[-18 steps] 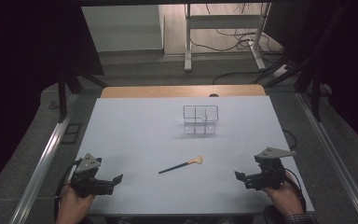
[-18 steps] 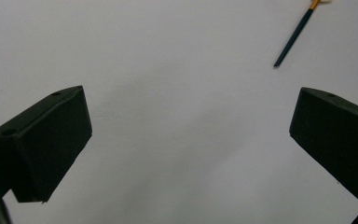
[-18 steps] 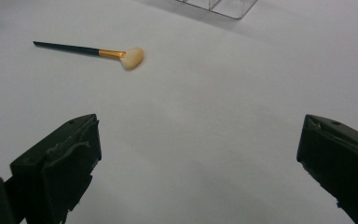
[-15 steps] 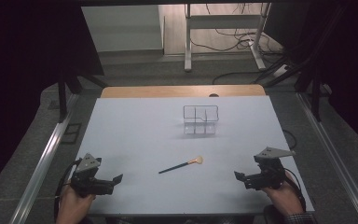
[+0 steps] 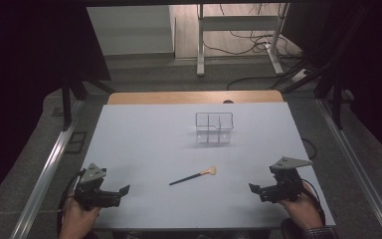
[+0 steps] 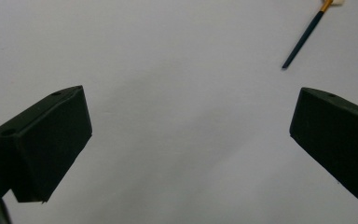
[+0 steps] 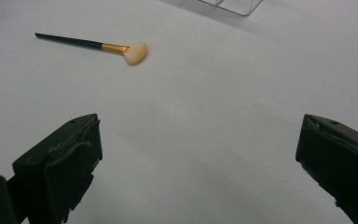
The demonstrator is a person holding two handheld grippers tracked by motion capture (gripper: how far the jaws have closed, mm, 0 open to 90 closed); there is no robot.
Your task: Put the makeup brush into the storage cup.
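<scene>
high view: nothing done yet, the brush [image 5: 194,176] lies on the table [image 5: 144,149] (short of the clear organizer [image 5: 214,128]); my left gripper [image 5: 122,191] and right gripper [image 5: 254,189] gape empty.

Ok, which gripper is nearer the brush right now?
Right, by a little. The right gripper sits to the right of the brush, facing its bristle end; the left gripper sits farther off on the handle side. Both have open jaws and touch nothing.
</scene>
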